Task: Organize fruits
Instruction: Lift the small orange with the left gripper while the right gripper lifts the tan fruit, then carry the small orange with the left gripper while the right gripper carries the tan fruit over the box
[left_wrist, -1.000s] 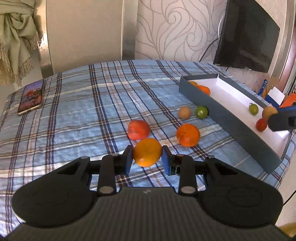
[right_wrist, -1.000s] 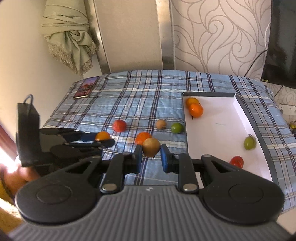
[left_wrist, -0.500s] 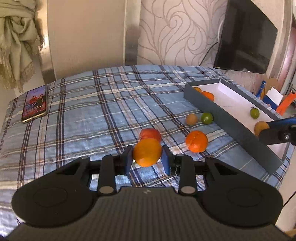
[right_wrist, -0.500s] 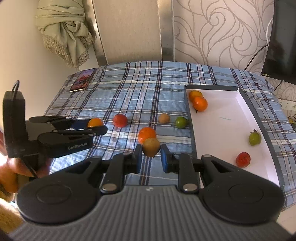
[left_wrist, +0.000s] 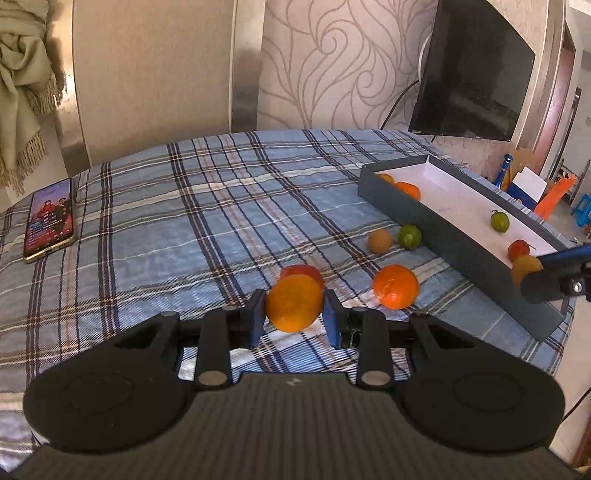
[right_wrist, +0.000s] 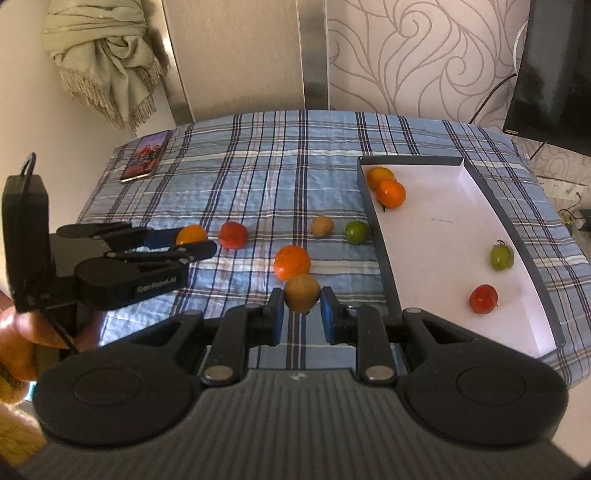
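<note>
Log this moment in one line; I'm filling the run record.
left gripper: shut on orange | right gripper: shut on tan fruit | box: four fruits

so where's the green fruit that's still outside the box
In the right wrist view the green fruit lies on the plaid cloth just left of the box wall, right of a tan fruit.

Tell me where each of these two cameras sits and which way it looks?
Left wrist view: sits behind the left tongs, looking forward and down over the blue plaid tablecloth; its tongs clamp a round orange fruit, and the right tongs' tip intrudes at the right edge.
Right wrist view: sits behind the right tongs, which clamp a small tan fruit, facing the grey shallow box with white floor; the left tongs and a hand show.
Both share the box, the loose fruits and the smartphone.
</note>
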